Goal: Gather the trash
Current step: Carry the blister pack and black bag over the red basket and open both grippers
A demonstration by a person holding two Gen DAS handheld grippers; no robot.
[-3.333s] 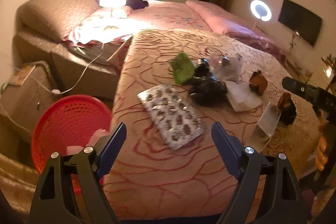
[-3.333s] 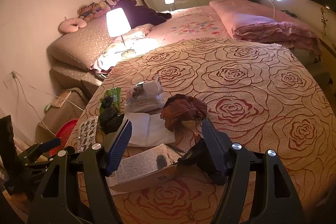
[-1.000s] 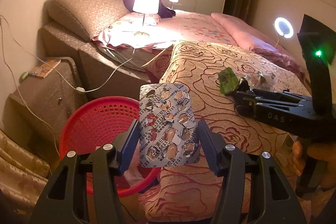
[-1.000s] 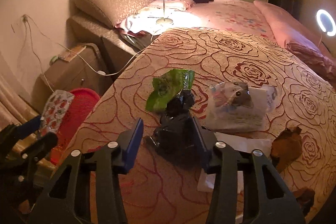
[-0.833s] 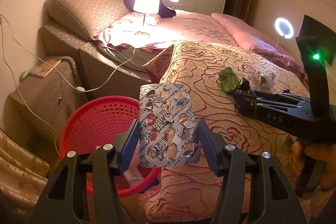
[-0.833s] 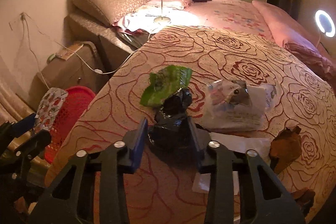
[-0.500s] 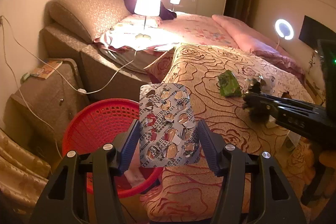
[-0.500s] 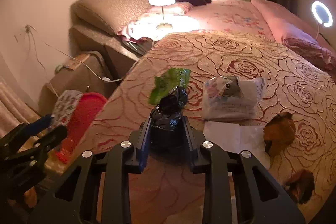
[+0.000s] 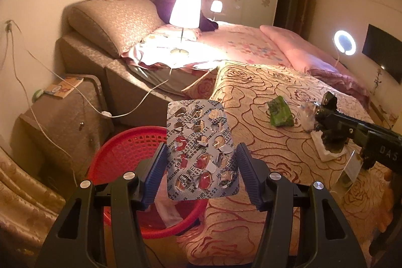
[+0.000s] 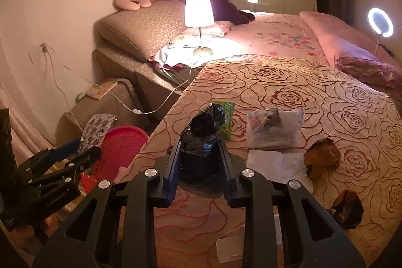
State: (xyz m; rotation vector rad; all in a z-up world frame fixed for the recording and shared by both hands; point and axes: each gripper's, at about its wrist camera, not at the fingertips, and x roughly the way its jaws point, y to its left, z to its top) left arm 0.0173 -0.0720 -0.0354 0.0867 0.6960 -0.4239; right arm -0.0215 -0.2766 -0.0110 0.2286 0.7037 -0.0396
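Writing: "DAS" on the right claw (image 9: 334, 135); blister pack (image 9: 201, 150) print unreadable.
Pack: upright, long axis vertical, above red basket (image 9: 120, 150).
Left claw (image 9: 201, 172): clamped on the pack.
Right claw: clamped on black bag (image 10: 201, 145).

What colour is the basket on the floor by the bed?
The basket is red, with a mesh pattern. It shows best in the left wrist view.
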